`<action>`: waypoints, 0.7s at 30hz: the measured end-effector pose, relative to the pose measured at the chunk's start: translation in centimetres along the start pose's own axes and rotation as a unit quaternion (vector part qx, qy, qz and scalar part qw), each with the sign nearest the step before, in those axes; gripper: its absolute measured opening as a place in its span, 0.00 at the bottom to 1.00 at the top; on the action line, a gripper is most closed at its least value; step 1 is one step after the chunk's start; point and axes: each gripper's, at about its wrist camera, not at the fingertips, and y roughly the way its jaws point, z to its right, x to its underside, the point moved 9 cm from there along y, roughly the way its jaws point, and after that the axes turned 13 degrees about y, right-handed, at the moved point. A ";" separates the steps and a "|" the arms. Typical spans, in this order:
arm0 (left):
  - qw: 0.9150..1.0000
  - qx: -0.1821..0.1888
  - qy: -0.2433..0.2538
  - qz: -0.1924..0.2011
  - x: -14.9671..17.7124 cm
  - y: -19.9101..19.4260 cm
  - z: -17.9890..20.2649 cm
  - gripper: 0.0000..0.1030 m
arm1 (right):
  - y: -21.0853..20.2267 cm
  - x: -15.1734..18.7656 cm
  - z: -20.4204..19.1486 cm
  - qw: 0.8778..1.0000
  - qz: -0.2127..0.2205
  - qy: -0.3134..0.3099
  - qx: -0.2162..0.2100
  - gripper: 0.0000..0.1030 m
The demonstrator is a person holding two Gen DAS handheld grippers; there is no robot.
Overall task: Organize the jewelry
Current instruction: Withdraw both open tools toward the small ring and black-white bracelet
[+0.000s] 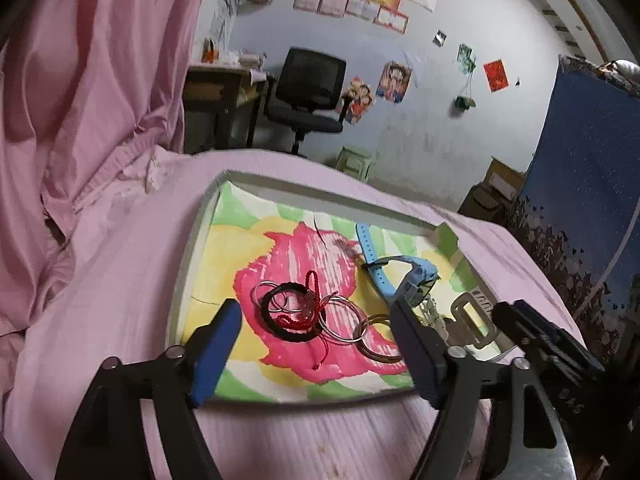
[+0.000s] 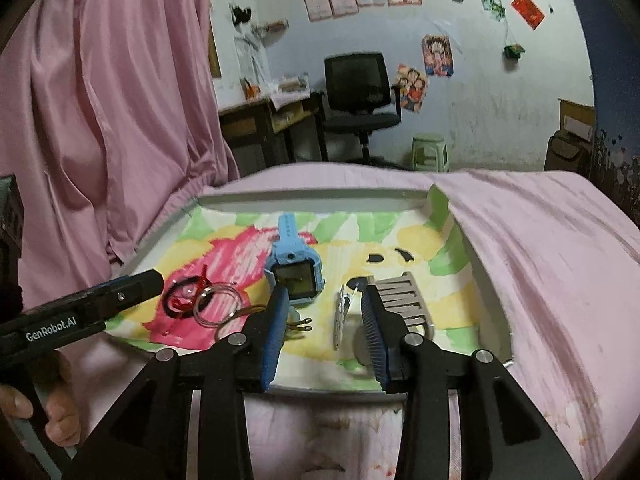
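The left tool (image 1: 316, 344) is wide open and holds nothing. The rings (image 1: 320, 316) lie in a pile just past its tips, on the tray (image 1: 188, 264), likely its next pick. The right tool (image 2: 324, 320) is open too, with the watch (image 2: 296, 272) just ahead.

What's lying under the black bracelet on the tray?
Under the black bracelet lie thin silver bangles, with a red knotted cord tangled through, on the painted tray. Anything beneath that overlap is hidden.
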 end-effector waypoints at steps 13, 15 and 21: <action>0.995 -0.026 0.045 0.081 0.5 -5.8 2.2 0.98 | -7.3 -0.8 0.6 0.995 0.093 -0.007 -0.020 0.75; 0.994 -0.028 0.051 0.088 0.7 -6.4 2.7 0.98 | -8.1 -0.7 0.9 0.995 0.099 -0.009 -0.025 0.76; 0.993 -0.019 0.063 0.097 1.7 -7.9 3.8 0.99 | -10.1 0.0 2.3 0.994 0.106 -0.013 -0.018 0.79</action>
